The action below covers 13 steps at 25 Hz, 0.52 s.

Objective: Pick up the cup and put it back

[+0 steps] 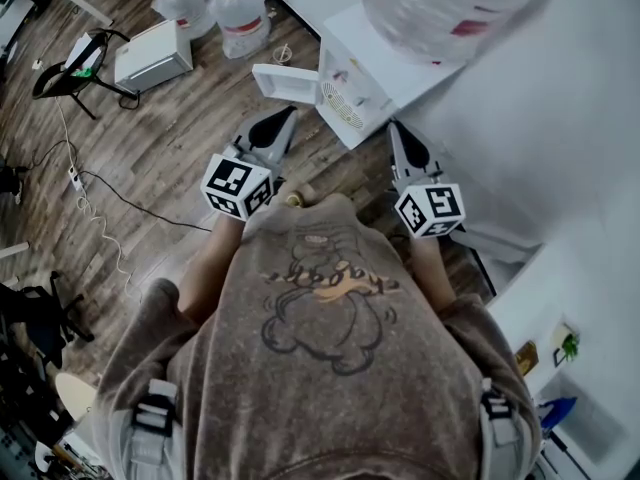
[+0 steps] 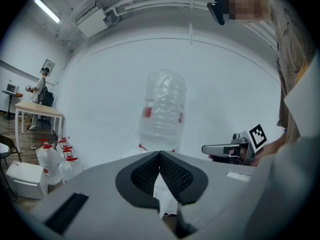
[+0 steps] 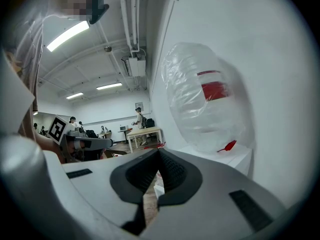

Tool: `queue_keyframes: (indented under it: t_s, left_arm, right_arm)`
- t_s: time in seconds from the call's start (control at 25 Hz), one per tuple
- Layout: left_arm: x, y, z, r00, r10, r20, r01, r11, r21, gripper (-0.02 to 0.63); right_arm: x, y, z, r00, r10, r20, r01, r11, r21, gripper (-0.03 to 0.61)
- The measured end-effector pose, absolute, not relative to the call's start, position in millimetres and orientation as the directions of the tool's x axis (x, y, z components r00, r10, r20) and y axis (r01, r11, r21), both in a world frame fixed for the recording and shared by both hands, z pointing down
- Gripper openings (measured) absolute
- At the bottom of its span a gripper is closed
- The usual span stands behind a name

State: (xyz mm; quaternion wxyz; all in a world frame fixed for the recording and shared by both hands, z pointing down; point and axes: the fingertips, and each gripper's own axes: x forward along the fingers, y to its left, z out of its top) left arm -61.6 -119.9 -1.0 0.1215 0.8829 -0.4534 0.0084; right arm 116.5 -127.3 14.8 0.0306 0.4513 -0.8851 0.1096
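Observation:
I cannot make out a cup in any view. A white water dispenser [image 1: 372,68] stands against the wall with a big clear bottle [image 1: 450,3] upside down on top; the bottle [image 2: 162,109] fills the middle of the left gripper view and the bottle [image 3: 205,104] shows on the right of the right gripper view. A white ledge [image 1: 285,80] juts from the dispenser's front. My left gripper [image 1: 285,116] points at that ledge, jaws shut and empty [image 2: 159,154]. My right gripper [image 1: 395,128] is held beside the dispenser, also shut and empty [image 3: 159,151].
Water jugs [image 1: 225,8] with red caps and a white box [image 1: 152,56] stand on the wooden floor at the left. Cables [image 1: 100,188] trail across the floor near a black stand [image 1: 70,68]. The white wall [image 1: 560,118] runs along the right. A table [image 2: 35,114] stands far off.

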Motion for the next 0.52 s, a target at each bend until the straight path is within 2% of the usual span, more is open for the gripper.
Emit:
queue_keyframes:
  t_s: [0.52]
  left_arm:
    - [-61.8, -113.9, -5.7, 0.588, -0.801, 0.111, -0.802, -0.559, 0.211, 0.003]
  right_arm:
    - [114.1, -123.5, 11.8, -0.591, -0.792, 0.153, -0.805, 0.570, -0.164, -0.002]
